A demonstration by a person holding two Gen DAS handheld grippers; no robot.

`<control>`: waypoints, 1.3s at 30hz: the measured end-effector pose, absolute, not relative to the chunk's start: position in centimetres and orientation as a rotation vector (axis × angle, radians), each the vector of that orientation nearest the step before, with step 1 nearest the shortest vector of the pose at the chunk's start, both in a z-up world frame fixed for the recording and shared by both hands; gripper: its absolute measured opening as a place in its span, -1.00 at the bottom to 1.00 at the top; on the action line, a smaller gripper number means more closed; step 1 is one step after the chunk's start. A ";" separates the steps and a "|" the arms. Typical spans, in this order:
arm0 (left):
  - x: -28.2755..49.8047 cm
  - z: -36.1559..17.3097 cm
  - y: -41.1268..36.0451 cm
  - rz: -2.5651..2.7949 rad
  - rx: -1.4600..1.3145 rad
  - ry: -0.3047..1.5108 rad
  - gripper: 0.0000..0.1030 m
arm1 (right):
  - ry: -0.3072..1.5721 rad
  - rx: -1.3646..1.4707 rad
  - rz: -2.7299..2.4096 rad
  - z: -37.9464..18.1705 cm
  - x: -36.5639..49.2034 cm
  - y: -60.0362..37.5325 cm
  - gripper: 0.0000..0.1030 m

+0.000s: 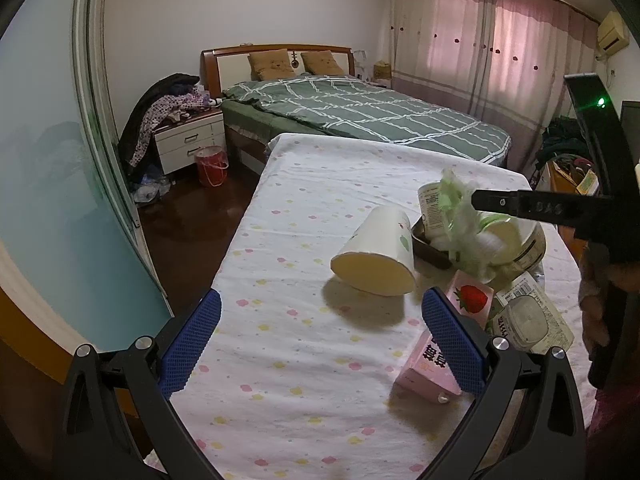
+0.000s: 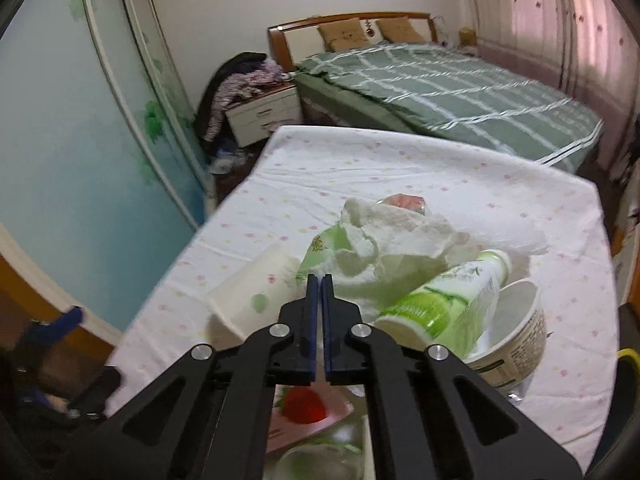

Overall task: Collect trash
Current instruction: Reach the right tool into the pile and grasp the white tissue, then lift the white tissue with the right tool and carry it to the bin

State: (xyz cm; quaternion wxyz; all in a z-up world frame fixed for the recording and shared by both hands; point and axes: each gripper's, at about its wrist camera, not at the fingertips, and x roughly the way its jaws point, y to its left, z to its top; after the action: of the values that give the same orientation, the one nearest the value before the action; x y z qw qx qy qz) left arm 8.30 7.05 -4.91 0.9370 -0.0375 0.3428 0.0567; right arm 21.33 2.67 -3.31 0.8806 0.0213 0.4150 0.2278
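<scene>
1. Lit softly by daylight through pink sheer curtains [image 1: 480,60], far right.
2. Soft shadow beneath overturned white paper cup [image 1: 376,258].
3. Strongly bowed, vignetted at edges.
4. Motion-blurred in right wrist view.

L gripper [image 1: 320,332] held low w/ jaws spread wide; R gripper [image 2: 320,280] raised, pads pressed together.
</scene>
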 end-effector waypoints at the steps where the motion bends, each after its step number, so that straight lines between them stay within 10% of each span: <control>1: 8.3 -4.9 6.9 0.112 -0.075 0.700 0.93 | 0.874 0.045 0.482 -3.4 21.3 2.8 -0.95; 9: 8.1 -4.8 6.3 0.101 -0.062 0.708 0.93 | 0.832 0.037 0.417 -2.6 21.1 2.6 -0.97; 13: 8.0 -4.6 6.0 0.097 -0.063 0.702 0.93 | 0.846 -0.027 0.383 -3.0 22.5 4.0 -0.45; 20: 8.0 -4.6 5.8 0.090 -0.054 0.703 0.93 | 0.906 -0.122 0.246 -5.9 25.6 4.9 -0.49; 24: 8.1 -4.7 5.9 0.090 -0.062 0.706 0.93 | 0.907 -0.115 0.252 -6.1 25.9 4.1 -0.89; 39: 8.2 -4.8 5.4 0.071 -0.062 0.705 0.93 | 0.676 0.022 0.330 5.7 22.8 0.5 -0.90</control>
State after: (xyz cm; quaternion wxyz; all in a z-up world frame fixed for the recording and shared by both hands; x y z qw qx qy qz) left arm 8.17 5.39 -4.85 0.9373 -0.0306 0.3453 0.0348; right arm 22.79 0.52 5.66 0.9300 0.0109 0.3301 0.1611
